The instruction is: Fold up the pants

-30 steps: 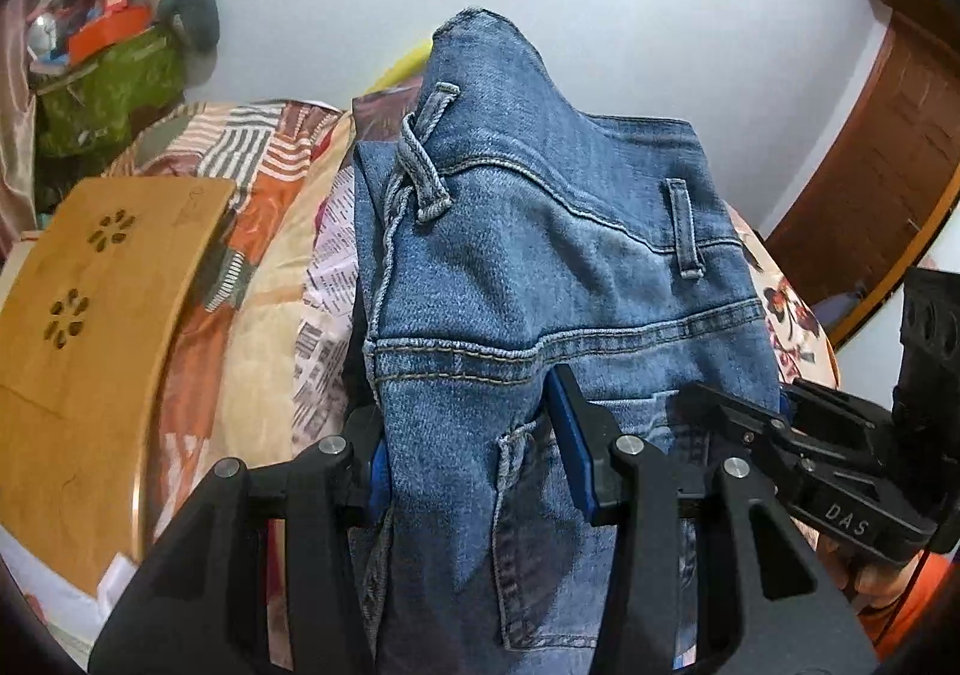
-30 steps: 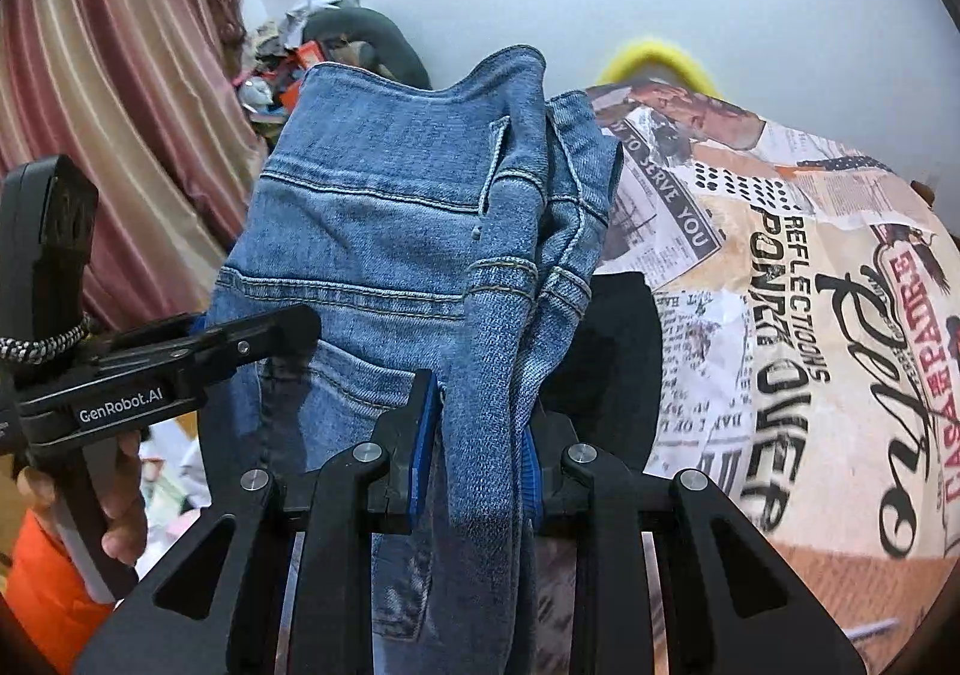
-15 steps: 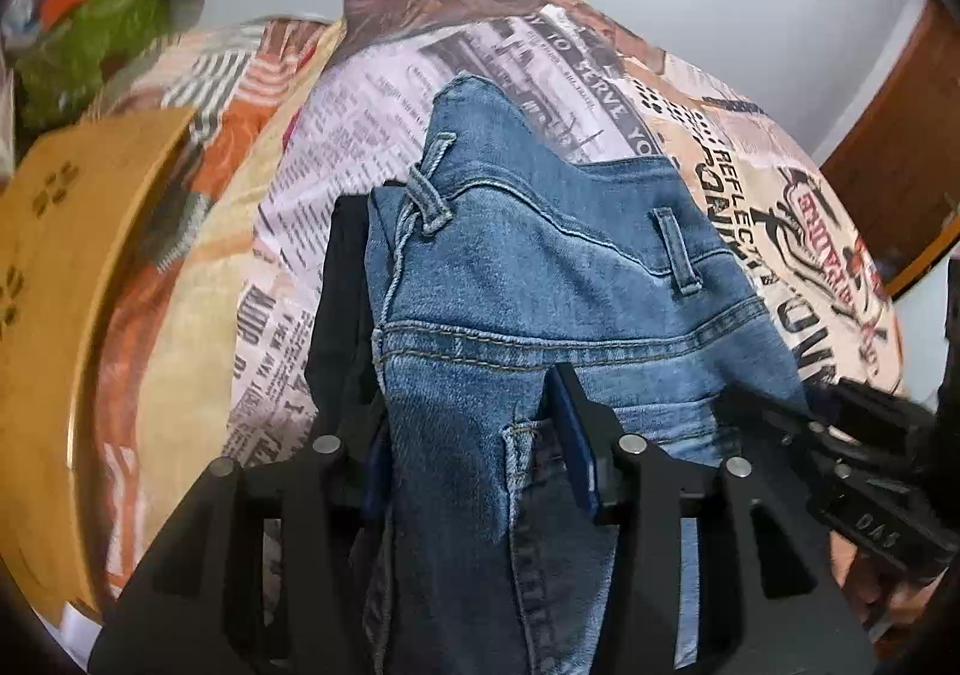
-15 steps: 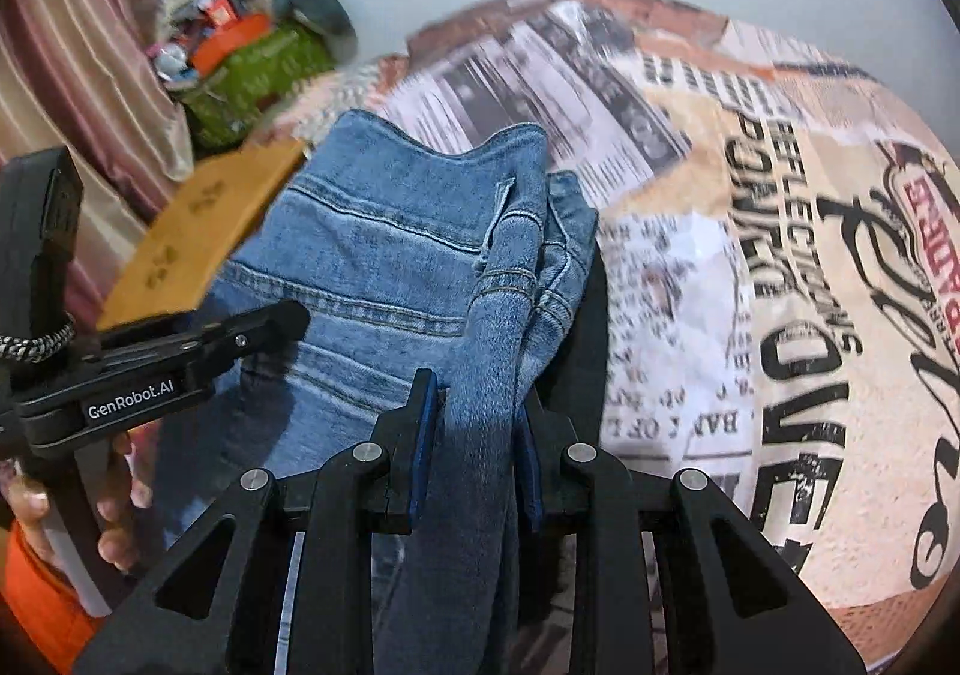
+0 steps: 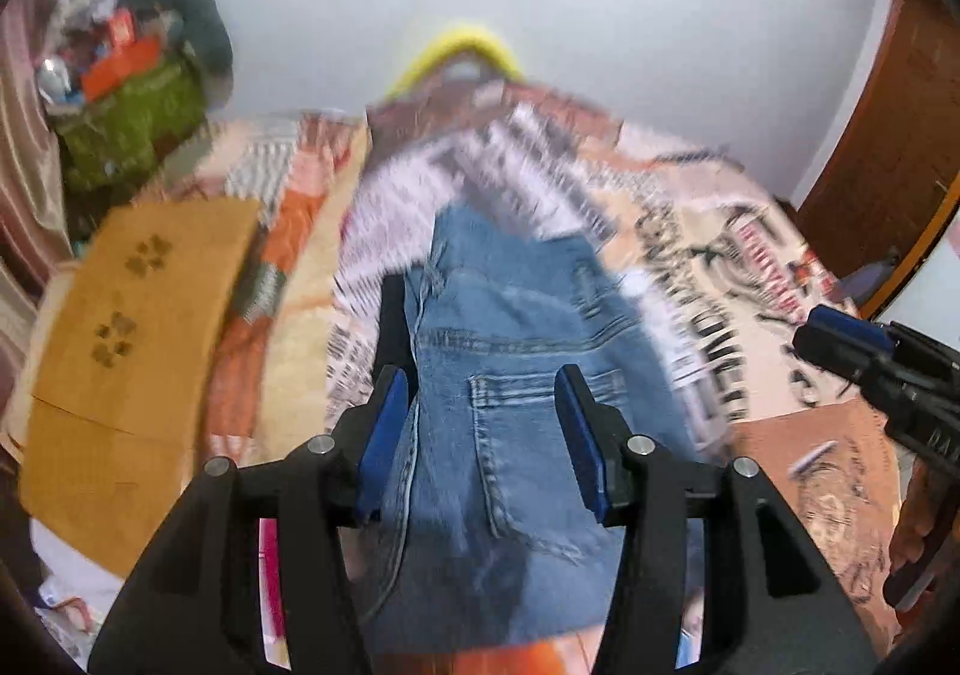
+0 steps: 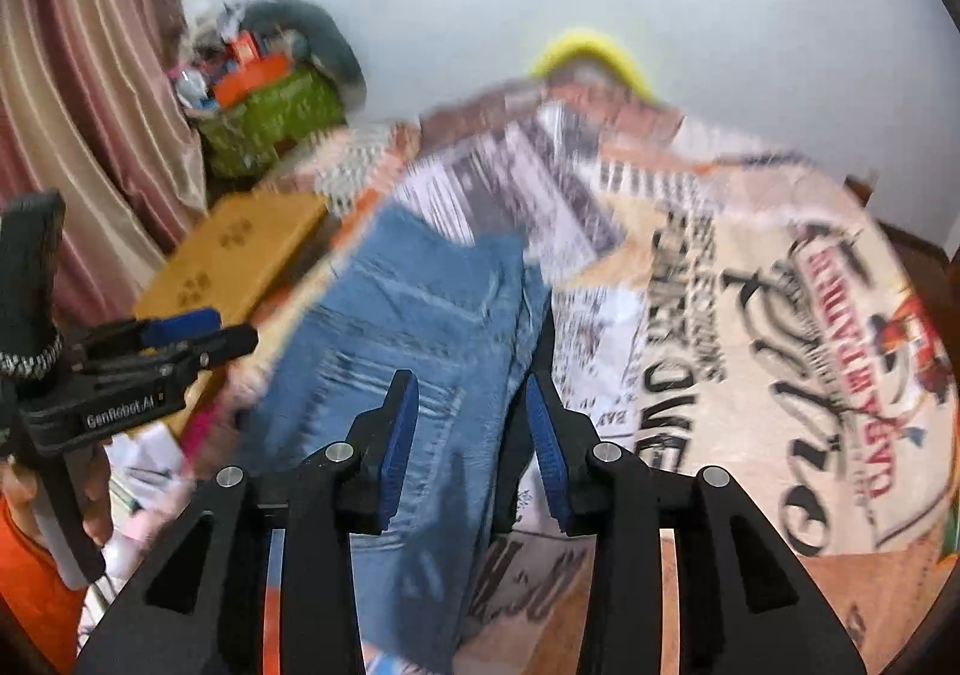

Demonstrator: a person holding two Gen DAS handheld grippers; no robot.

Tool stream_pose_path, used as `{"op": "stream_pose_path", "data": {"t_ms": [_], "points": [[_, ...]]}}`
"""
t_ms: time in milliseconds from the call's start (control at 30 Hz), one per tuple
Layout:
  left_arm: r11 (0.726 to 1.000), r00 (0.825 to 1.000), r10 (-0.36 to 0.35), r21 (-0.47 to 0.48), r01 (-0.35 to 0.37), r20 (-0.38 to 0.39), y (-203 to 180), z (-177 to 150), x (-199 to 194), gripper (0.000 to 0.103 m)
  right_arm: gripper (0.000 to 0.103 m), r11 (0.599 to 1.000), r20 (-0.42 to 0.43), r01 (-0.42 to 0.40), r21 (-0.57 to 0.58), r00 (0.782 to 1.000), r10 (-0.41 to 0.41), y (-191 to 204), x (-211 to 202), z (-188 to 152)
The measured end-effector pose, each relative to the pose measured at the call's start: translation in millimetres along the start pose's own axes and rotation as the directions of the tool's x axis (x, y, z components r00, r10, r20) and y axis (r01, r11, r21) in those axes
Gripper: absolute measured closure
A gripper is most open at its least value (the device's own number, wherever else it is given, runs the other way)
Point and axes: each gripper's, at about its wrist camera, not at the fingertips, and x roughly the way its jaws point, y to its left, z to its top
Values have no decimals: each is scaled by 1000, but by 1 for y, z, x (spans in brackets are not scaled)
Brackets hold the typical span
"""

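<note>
Blue denim jeans point(image 5: 516, 351), coarse matt weave with paler raised stitching. Printed cotton bedsheet point(image 6: 750, 315), soft and matt. Matt black plastic tongs, left point(image 5: 483, 438) and right point(image 6: 471, 438), with ribbed blue pads point(image 6: 399, 435) and shiny metal screw heads. Smooth pale wooden lap board point(image 5: 138, 327). Satiny striped curtain point(image 6: 78, 93).

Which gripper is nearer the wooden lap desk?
Left. The left gripper hangs over the jeans on the side toward the lap desk; the right gripper is on their far side.
</note>
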Motion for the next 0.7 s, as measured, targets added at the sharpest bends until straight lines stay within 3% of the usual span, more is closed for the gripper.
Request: {"op": "stream_pose_path", "data": {"t_ms": [167,333,533,700], "points": [[1000,988,-16,26,12,151,-29,-6,-101,52,66,998,161,-64,2,985,62,17,-91,0],[998,956,0,65,-20,293,-63,-26,-198,52,65,994,305,-83,-66,947,99,44,-186,-17],[994,888,6,92,-54,460,-103,-73,-302,52,65,988,441,-97,-120,887,141,64,-276,-49],[994,831,29,73,-83,556,-122,-123,-363,52,65,981,502,-85,-174,849,163,81,-322,-82]]}}
